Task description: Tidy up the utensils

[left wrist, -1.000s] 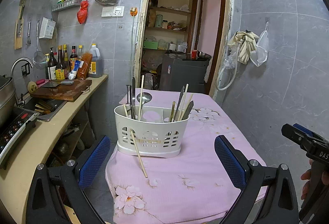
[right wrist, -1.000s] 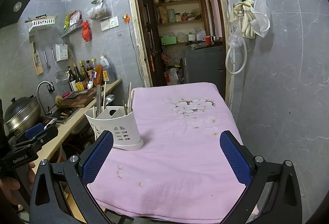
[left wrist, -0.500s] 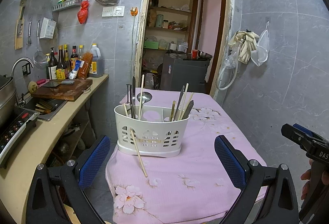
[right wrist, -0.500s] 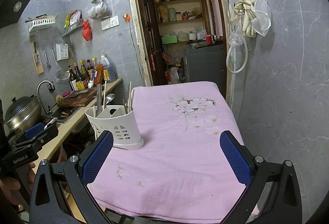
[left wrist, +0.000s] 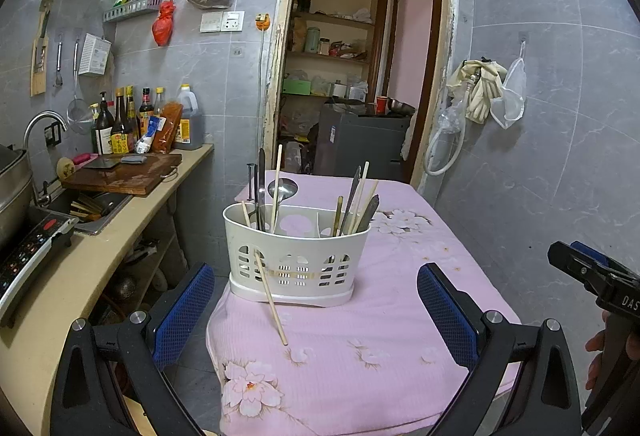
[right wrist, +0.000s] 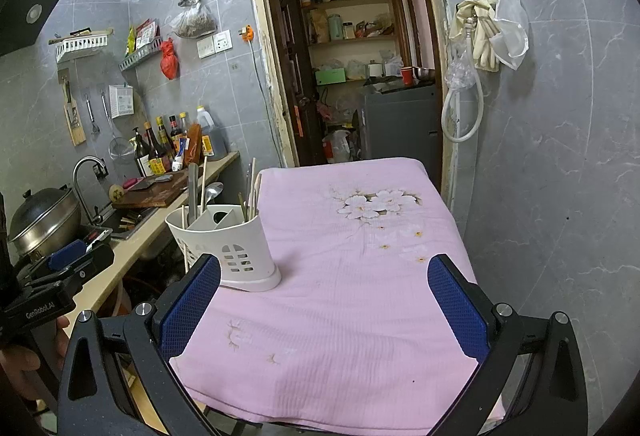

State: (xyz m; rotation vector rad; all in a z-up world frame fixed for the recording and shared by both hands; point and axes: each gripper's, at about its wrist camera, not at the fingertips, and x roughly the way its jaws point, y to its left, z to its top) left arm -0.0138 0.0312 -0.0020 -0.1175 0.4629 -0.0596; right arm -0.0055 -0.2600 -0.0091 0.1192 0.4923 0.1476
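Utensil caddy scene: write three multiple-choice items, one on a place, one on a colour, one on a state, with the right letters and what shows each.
1. Where is the loose chopstick?
A. Leaning against the front of the white caddy, tip on the pink tablecloth
B. In the sink
C. On the cutting board

2. What colour are the pads of the left tongs?
A. Red
B. Blue
C. Green

3. How do the right tongs stand?
A. Shut on a spoon
B. Shut on nothing
C. Open, holding nothing

Key: 1 A, its top rests on the caddy's wall; 2 B, both pads show blue; 3 C, only cloth lies between the pads.
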